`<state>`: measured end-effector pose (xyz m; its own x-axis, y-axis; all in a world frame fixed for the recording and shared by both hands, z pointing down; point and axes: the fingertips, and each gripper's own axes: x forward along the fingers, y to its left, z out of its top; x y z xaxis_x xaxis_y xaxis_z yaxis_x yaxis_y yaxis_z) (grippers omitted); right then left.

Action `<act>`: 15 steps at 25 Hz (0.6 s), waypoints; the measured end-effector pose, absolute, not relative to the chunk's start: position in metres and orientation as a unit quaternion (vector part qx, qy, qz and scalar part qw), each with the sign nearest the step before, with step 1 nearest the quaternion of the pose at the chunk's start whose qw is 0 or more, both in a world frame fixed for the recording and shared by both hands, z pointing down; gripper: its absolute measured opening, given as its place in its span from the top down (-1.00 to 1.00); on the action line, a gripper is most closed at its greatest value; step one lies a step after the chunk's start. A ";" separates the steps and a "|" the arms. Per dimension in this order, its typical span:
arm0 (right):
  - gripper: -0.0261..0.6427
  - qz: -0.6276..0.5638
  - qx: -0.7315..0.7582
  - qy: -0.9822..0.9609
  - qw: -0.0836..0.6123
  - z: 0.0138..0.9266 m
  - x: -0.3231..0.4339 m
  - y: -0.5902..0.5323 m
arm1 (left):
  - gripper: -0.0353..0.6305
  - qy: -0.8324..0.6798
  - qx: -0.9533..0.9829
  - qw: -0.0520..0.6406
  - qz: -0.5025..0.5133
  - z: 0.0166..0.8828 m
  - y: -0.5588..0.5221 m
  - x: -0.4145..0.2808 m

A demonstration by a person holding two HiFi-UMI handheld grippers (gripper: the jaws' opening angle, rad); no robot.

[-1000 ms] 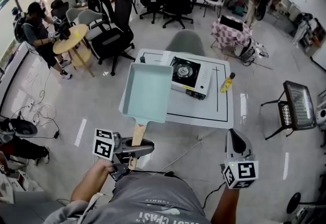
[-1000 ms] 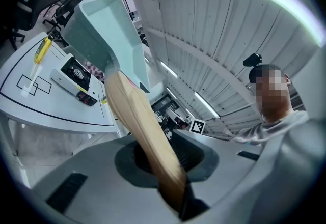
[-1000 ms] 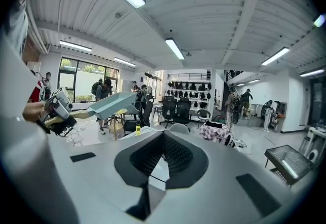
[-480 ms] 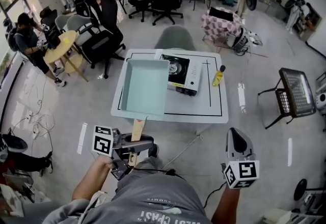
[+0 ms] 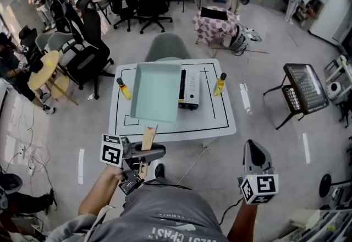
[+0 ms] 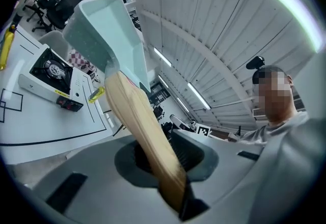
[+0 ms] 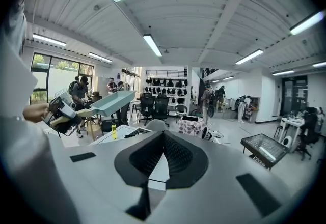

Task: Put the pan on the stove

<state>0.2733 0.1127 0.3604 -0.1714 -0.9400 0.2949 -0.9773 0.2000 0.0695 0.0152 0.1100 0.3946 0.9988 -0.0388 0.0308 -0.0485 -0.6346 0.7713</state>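
A pale green rectangular pan (image 5: 155, 92) with a wooden handle (image 5: 148, 139) hangs in the air over the left half of the white table (image 5: 214, 120). Its right edge overlaps the portable gas stove (image 5: 190, 88) in the head view. My left gripper (image 5: 144, 154) is shut on the handle's end; the left gripper view shows the handle (image 6: 142, 131) clamped between the jaws and the pan (image 6: 102, 34) tilted above the stove (image 6: 51, 73). My right gripper (image 5: 254, 151) stays low at the right, shut and empty (image 7: 163, 136).
Two yellow bottles (image 5: 124, 88) (image 5: 219, 84) stand on the table, one on each side of the stove. A grey chair (image 5: 168, 47) is behind the table. Office chairs, a round wooden table (image 5: 43, 69), a black folding stool (image 5: 303, 88) and several people surround it.
The table and stove now sit straighter and more central in the head view, and a second yellow bottle has come into sight at the left. The pan stays held in the left gripper.
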 end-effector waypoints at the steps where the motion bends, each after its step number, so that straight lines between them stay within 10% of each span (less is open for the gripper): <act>1: 0.89 0.067 0.631 -0.761 0.138 0.360 0.270 0.110 | 0.68 -0.018 0.904 0.427 0.008 0.396 0.105 0.015; 15: 0.89 0.073 0.669 -0.724 0.153 0.364 0.235 0.062 | 0.68 0.027 0.897 0.440 0.030 0.419 0.027 -0.017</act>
<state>0.2349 0.0622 0.3638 -0.0594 -0.9462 0.3179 -0.9905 0.0955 0.0990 -0.0170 0.0270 0.4191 0.9967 0.0747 0.0312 0.0211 -0.6112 0.7912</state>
